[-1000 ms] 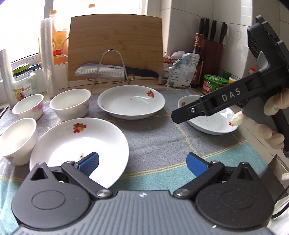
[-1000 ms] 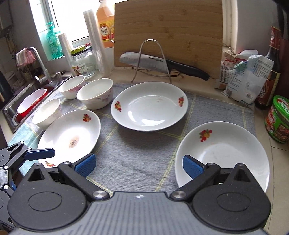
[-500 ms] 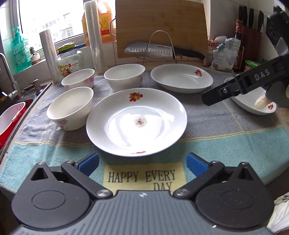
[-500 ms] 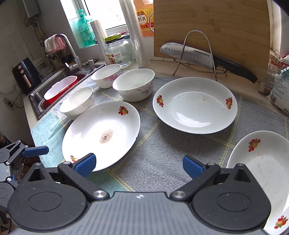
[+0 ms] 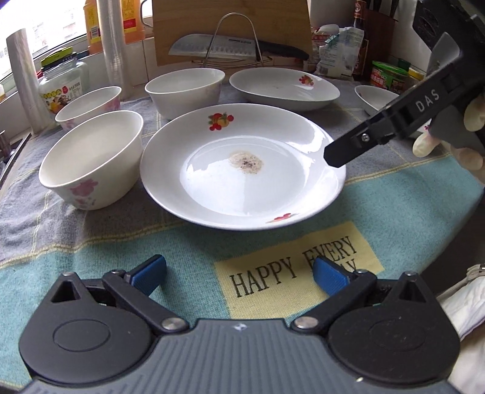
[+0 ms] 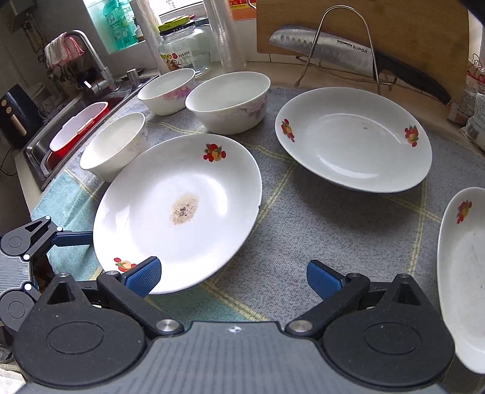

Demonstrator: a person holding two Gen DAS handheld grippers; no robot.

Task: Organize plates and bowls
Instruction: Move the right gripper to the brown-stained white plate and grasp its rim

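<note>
A white plate with a brown stain (image 5: pixel 242 166) lies on the towel, straight ahead of my open left gripper (image 5: pixel 239 274), which hangs short of its near rim. One finger of my right gripper (image 5: pixel 379 133) reaches over that plate's right rim. In the right wrist view the stained plate (image 6: pixel 182 212) sits front left, and my open right gripper (image 6: pixel 233 277) has its left pad at the plate's edge. A second plate (image 6: pixel 354 139) lies behind, a third (image 6: pixel 463 266) at the right. Three bowls (image 6: pixel 115 145) (image 6: pixel 166 91) (image 6: pixel 230 103) stand separately at the left and back.
A knife on a wire stand (image 6: pixel 333 51) leans against a wooden cutting board (image 5: pixel 230 18) at the back. The sink with a red tub (image 6: pixel 75 127) is at the left. Jars and bottles (image 5: pixel 385 75) crowd the back right. The towel (image 5: pixel 291 269) reads HAPPY EVERY DAY.
My left gripper has pulled back and the stained plate now lies centred ahead. The right gripper has swung left toward that plate. Both stay open and no dish has moved.
</note>
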